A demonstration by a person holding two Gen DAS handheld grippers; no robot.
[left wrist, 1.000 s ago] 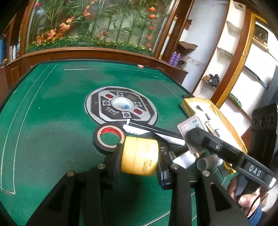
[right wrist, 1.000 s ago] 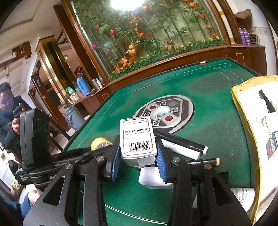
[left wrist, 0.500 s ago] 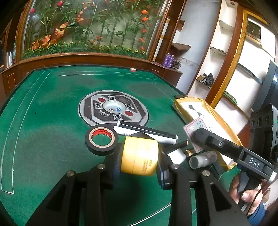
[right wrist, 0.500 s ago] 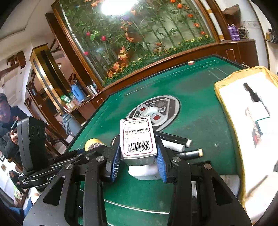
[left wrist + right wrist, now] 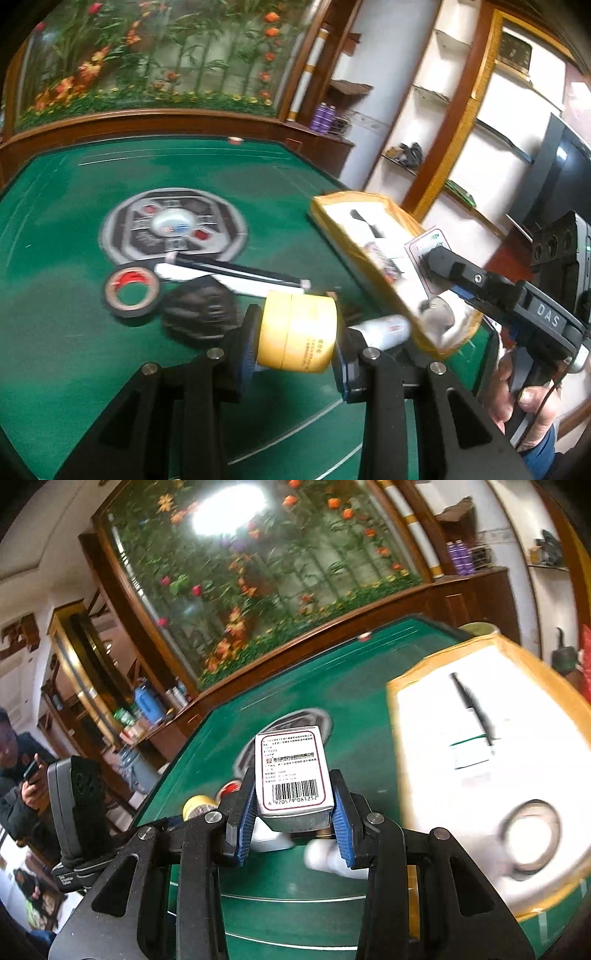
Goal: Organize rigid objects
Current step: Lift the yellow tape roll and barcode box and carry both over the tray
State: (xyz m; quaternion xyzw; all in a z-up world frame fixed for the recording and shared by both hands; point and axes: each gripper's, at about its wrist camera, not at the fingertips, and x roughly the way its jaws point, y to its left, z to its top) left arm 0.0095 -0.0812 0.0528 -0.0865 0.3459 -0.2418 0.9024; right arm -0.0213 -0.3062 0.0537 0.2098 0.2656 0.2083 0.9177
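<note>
My left gripper (image 5: pixel 295 334) is shut on a yellow tape roll (image 5: pixel 297 332), held above the green table (image 5: pixel 74 332). My right gripper (image 5: pixel 293 812) is shut on a small white box with a barcode (image 5: pixel 291 775); it also shows in the left wrist view (image 5: pixel 424 254), raised over the near end of a yellow-rimmed tray (image 5: pixel 369 221). The tray (image 5: pixel 480 738) holds a black pen, a card and a round metal lid (image 5: pixel 528 838). A black tape roll with a red core (image 5: pixel 131 291), a dark round object (image 5: pixel 199 306), markers (image 5: pixel 236 273) and a white tube (image 5: pixel 380 328) lie on the table.
A round grey control panel (image 5: pixel 173 225) sits in the table's middle. A wooden ledge with artificial flowers (image 5: pixel 147 96) runs along the far side. Shelves (image 5: pixel 461 147) stand to the right. A seated person (image 5: pixel 18 768) is at the left in the right wrist view.
Both grippers have swung right toward the tray with their loads. The right gripper's box now hangs over the tray's near end. The table items have shifted left in view.
</note>
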